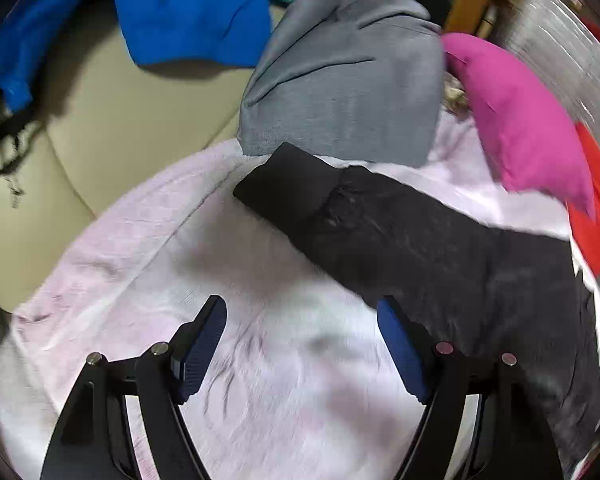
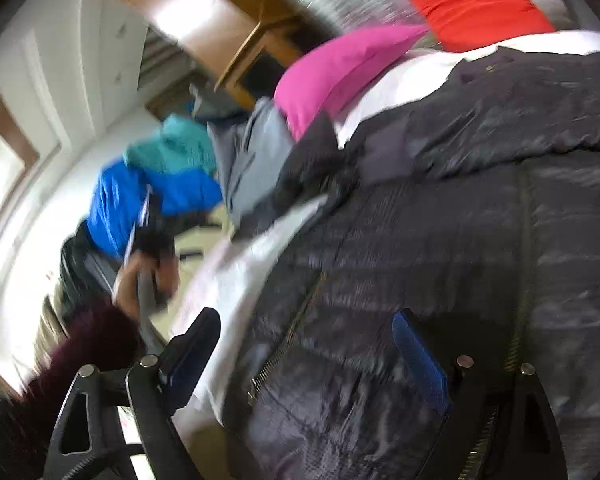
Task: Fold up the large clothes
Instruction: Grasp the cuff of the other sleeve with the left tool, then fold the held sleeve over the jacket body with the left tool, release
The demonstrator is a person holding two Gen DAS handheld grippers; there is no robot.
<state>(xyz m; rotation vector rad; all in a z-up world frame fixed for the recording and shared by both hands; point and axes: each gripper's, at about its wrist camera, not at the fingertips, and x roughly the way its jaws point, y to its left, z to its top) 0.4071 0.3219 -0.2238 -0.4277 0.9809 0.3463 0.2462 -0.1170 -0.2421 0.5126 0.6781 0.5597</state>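
Black quilted fabric fills our view: the jacket (image 2: 440, 240) lies spread on a pale pink blanket (image 1: 180, 248), its sleeve (image 1: 340, 200) just ahead of our left gripper (image 1: 302, 344); our right gripper (image 2: 306, 356) hovers over its zipper (image 2: 288, 344); both stand apart, empty; grey garment (image 1: 348, 88) and pink cushion (image 1: 520, 120) lie beyond.

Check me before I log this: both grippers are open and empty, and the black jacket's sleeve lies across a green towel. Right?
Not quite. The towel under the black jacket's sleeve is pale pink, as the left wrist view shows. The left gripper and right gripper are indeed open and empty.
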